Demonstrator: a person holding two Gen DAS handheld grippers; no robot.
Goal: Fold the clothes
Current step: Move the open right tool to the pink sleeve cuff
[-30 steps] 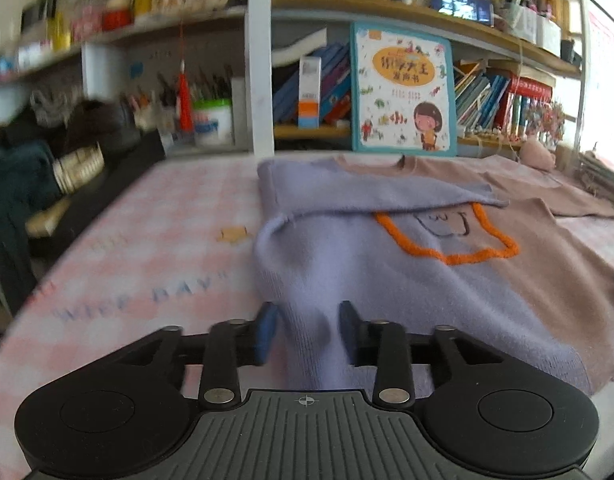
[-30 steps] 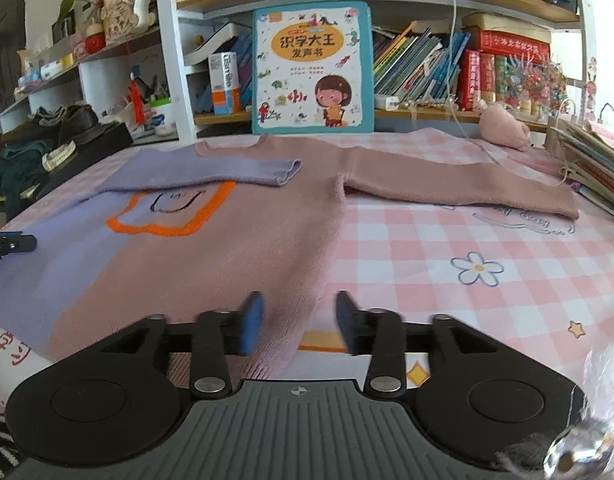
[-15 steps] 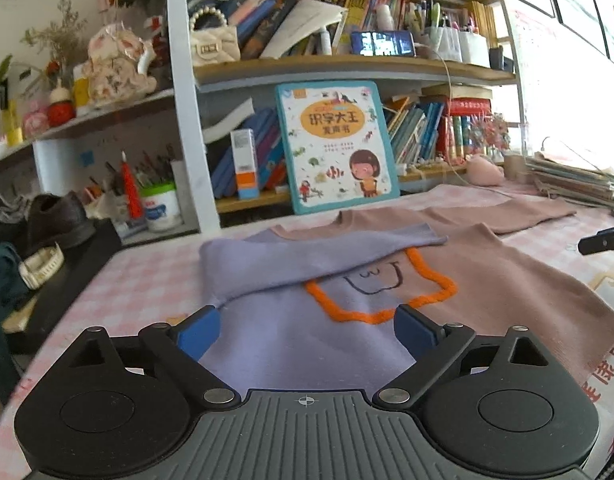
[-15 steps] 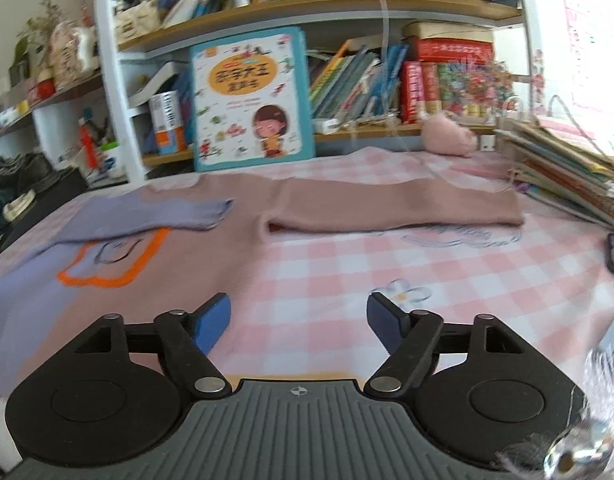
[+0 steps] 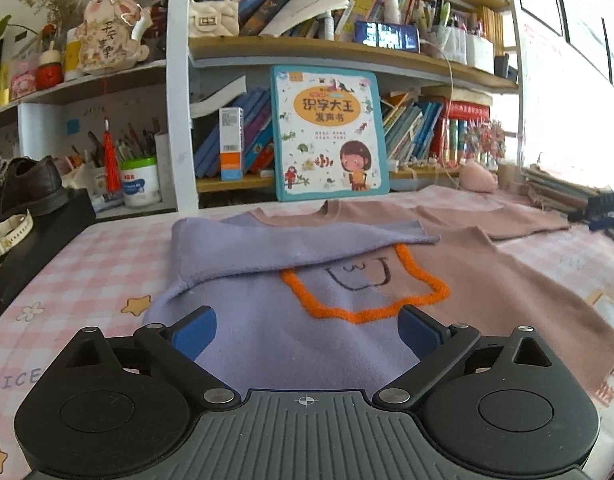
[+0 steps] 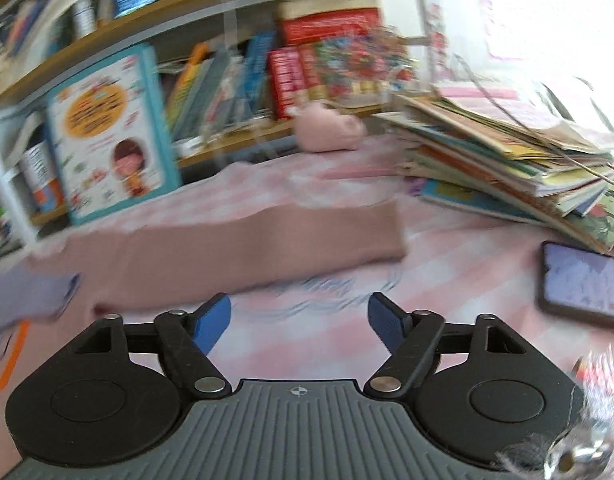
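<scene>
Both grippers just let go of the sweater (image 5: 307, 344), left gripper (image 5: 307, 330) opening wide, right gripper (image 6: 299, 322) closing slightly on nothing, so 1 sleeve (image 6: 235, 248) left.

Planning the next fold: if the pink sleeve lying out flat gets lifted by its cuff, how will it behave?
Probably floppy: the pink sleeve is soft knit lying flat on the tablecloth, so it should drape and trail. Likely light, since the purple sleeve already folded over the sweater holds loose wrinkles. It shouldn't slip much.

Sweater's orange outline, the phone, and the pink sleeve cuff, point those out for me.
Orange outline (image 5: 423, 276), left wrist view, its right-hand edge.
Phone (image 6: 587, 284), right wrist view, middle of the screen.
Pink sleeve cuff (image 6: 381, 230), right wrist view, end of the outstretched sleeve.
</scene>
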